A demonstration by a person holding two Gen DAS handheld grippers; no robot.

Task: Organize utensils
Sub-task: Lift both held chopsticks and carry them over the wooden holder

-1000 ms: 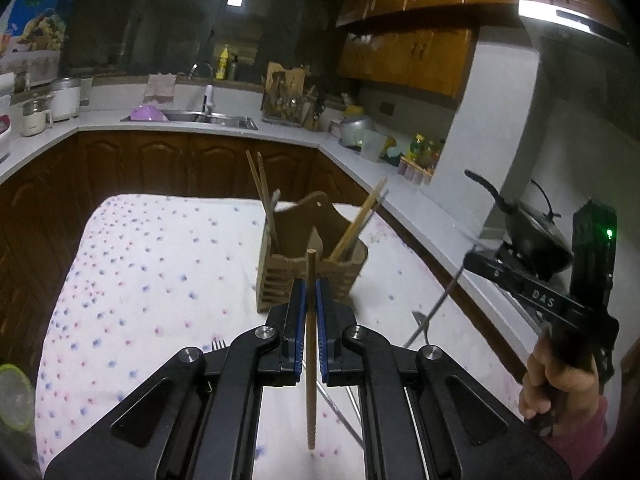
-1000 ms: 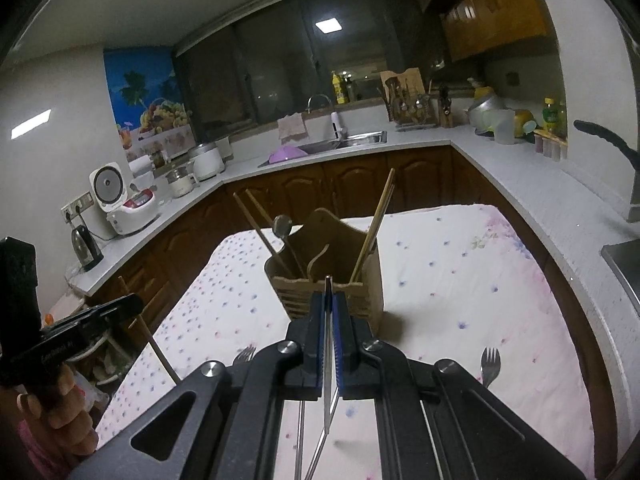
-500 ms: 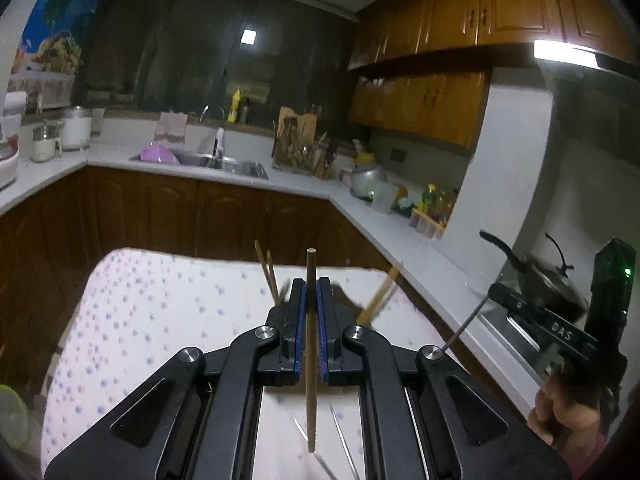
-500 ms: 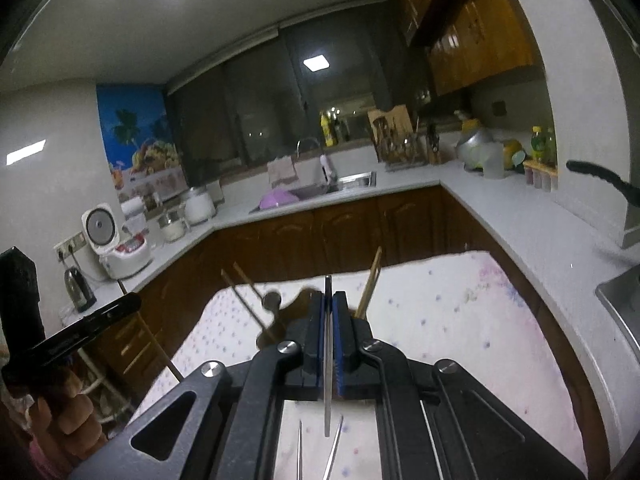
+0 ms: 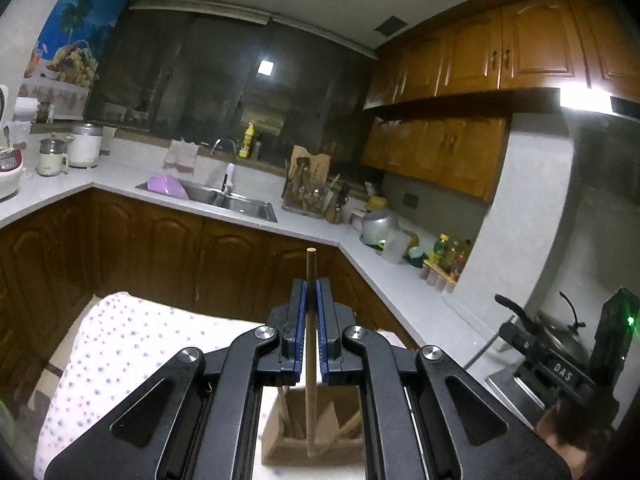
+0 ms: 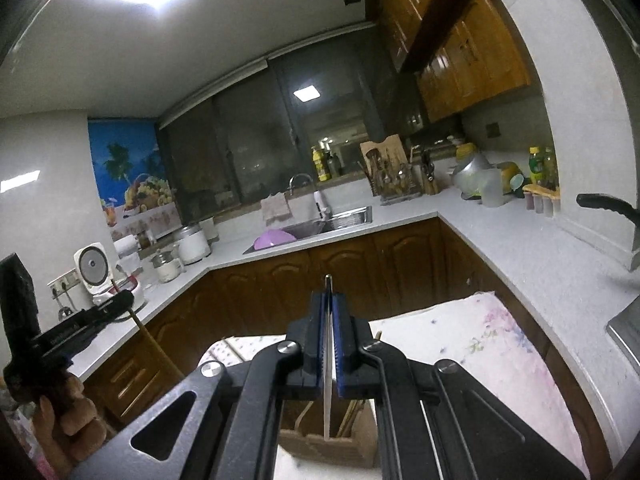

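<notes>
A wooden chopstick (image 5: 310,344) is being clenched upright in the left hand-held gripper (image 5: 311,332), and a thin metal utensil (image 6: 327,364) in the right hand-held gripper (image 6: 328,336). Both are being held above the wooden holder (image 5: 320,440) on the dotted tabletop (image 5: 120,344). Insertion appears to be in hand; each lower tip is to be aligned over a compartment, then lowered and released.

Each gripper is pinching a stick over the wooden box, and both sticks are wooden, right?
Not quite. The left gripper pinches a wooden stick over the wooden box, but the right wrist view shows the right gripper pinching a thin metal stick.
</notes>
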